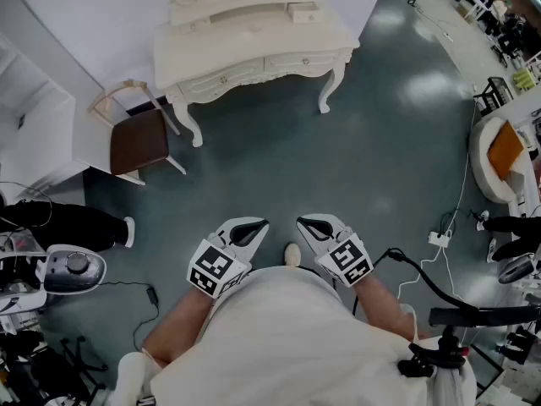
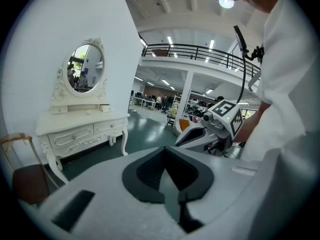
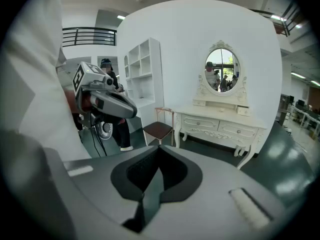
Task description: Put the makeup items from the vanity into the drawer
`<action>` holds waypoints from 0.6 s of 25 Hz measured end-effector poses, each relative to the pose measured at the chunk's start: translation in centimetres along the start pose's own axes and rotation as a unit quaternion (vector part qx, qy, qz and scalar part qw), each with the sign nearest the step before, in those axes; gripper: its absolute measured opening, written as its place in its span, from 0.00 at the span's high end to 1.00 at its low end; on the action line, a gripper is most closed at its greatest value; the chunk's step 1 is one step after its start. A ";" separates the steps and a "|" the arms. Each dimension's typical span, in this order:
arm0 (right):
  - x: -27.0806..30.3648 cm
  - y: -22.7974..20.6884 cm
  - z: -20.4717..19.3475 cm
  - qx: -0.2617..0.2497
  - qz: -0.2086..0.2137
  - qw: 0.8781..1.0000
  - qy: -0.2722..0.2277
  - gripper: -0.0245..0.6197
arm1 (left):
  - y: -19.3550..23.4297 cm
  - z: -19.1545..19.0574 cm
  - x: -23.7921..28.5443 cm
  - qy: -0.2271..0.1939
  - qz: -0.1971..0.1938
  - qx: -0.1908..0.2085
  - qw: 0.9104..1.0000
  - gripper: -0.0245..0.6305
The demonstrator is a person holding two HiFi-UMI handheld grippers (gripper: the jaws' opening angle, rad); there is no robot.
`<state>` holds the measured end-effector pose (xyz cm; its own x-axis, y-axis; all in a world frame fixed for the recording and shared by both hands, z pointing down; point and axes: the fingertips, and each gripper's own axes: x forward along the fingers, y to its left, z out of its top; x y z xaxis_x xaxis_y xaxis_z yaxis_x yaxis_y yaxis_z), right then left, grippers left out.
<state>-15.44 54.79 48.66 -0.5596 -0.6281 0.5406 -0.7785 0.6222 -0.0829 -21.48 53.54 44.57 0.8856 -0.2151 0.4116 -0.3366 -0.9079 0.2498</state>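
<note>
Observed left hand-held gripper (image 1: 252, 228) and right hand-held gripper (image 1: 309, 225) side by side, well apart from the vanity worktop (image 1: 254, 39). Logged both closed, gripping nothing. Noted chair (image 1: 139, 140) just beside the vanity worktop.

Bright overhead lighting, glare patches on floor (image 1: 427, 83), fisheye-darkened gripper-view corners.

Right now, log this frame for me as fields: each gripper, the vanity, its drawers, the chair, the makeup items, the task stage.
left gripper: jaws together, empty
right gripper: jaws together, empty
vanity: well ahead of both grippers
drawers: look shut
chair: beside the vanity's left end in the head view
makeup items: too small to make out
task stage: not begun, nothing held
</note>
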 end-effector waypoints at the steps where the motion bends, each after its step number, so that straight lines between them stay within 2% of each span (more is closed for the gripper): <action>1: -0.4 -0.9 -0.3 -0.001 0.000 1.000 -0.003 0.96 | -0.2 0.3 1.0 0.000 0.000 0.001 1.000 0.96; 7: -3.8 -5.6 -2.1 -0.007 0.006 1.000 -0.014 0.96 | -1.9 1.6 6.2 0.003 0.013 -0.004 1.000 0.96; 11: -4.9 -8.8 -3.8 -0.009 0.008 1.000 -0.009 0.96 | -1.7 2.7 8.8 -0.005 0.036 -0.015 0.999 0.96; 15: -4.7 -11.4 -3.9 0.002 0.018 1.000 -0.014 0.96 | -0.9 3.8 10.3 -0.002 0.047 -0.027 0.999 0.96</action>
<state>-2.83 52.46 50.32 -0.5952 -0.6180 0.5136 -0.7585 0.6431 -0.1053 -10.87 50.78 45.20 0.8507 -0.2996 0.4319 -0.4348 -0.8628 0.2578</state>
